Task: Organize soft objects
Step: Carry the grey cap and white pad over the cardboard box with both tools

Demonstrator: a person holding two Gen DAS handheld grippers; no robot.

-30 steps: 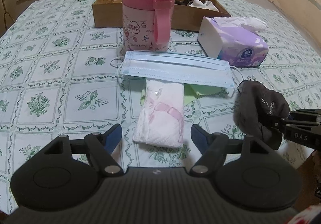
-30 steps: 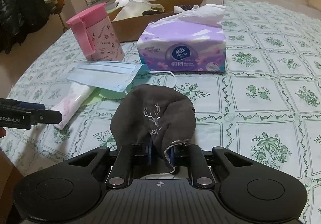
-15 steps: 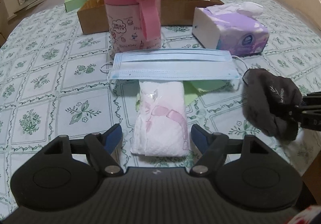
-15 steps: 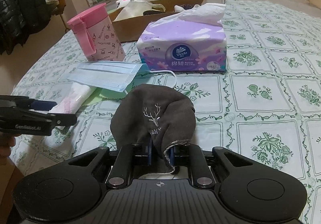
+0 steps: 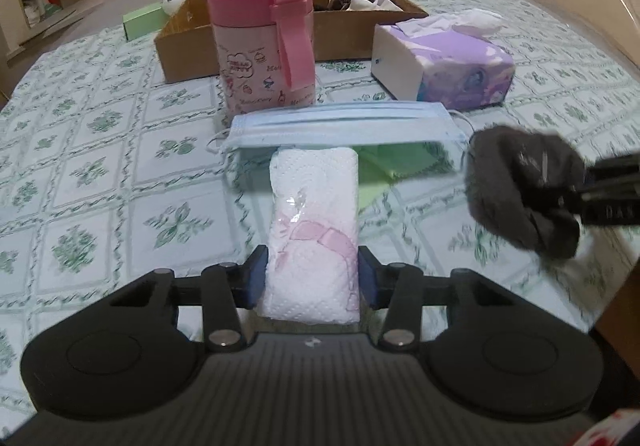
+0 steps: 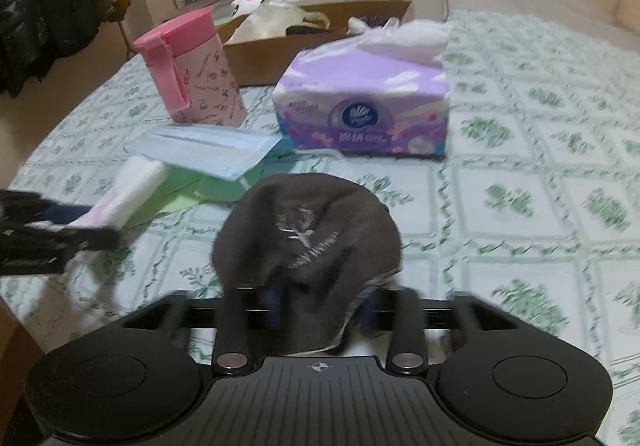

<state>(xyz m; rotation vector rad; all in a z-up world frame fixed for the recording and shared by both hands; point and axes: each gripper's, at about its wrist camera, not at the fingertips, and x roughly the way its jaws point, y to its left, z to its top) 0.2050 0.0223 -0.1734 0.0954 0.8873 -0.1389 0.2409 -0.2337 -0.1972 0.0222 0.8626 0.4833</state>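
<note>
1. White, soft paper-tissue packet with a pink bow print lies on the green-and-white patterned tablecloth, its long axis running straight away from the left gripper, towards the pink lidded plastic cup.
2. The packet's near end sits between the left gripper's blue pads, which are closing and now stand right against its two long sides; a second ago they stood wide with a clear gap on either side. The left hand is plainly the nearer one to it.
3. Its far end tucks under a flat light-blue pleated face mask that lies crosswise, just in front of the cup; a light-green sheet shows beneath the mask.
4. Dark grey knitted cap with a small deer emblem rests on the cloth, to the right of the packet and in front of the purple tissue pack.
5. The right gripper is opening: earlier its fingers pinched the cap's hem tightly, now they have spread and the hem hangs loose between them, blurred.
6. A brown cardboard box stands behind the cup, probably the place for the soft things.
</note>
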